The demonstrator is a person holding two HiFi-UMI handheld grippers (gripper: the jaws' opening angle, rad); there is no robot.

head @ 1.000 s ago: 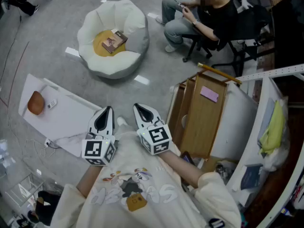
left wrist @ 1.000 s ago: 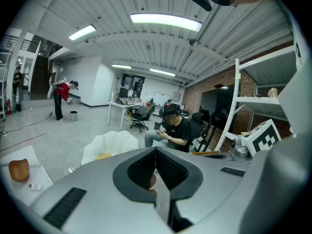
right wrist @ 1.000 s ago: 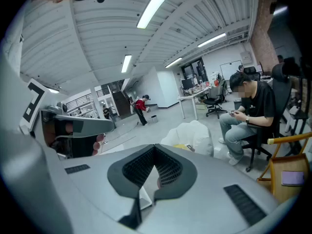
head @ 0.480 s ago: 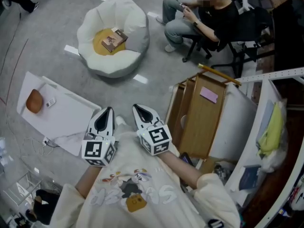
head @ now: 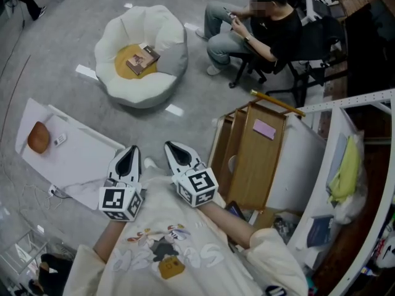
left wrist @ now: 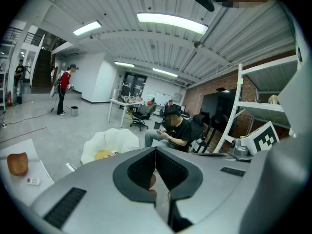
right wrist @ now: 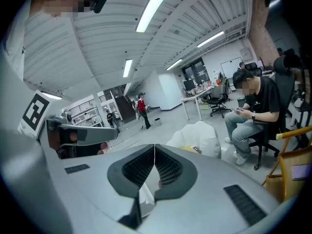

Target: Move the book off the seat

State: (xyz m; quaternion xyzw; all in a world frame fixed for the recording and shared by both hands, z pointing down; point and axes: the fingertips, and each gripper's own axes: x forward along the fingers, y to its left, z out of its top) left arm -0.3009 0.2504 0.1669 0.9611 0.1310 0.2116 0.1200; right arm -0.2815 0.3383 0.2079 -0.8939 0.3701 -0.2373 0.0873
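Note:
A brown book lies on the yellow middle of a white flower-shaped floor seat, far ahead of me on the grey floor. The seat also shows in the left gripper view and, with the book on it, in the right gripper view. My left gripper and right gripper are held side by side close to my chest, well short of the seat. Both have their jaws shut with nothing between them.
A person sits on a black chair right of the seat, looking at a phone. A white board with a brown round object lies on the floor at left. Wooden panels and a white shelf frame stand at right.
The head view has shifted a little, so the seat and the other things sit slightly further left in the picture. Both grippers stay shut in the same spot.

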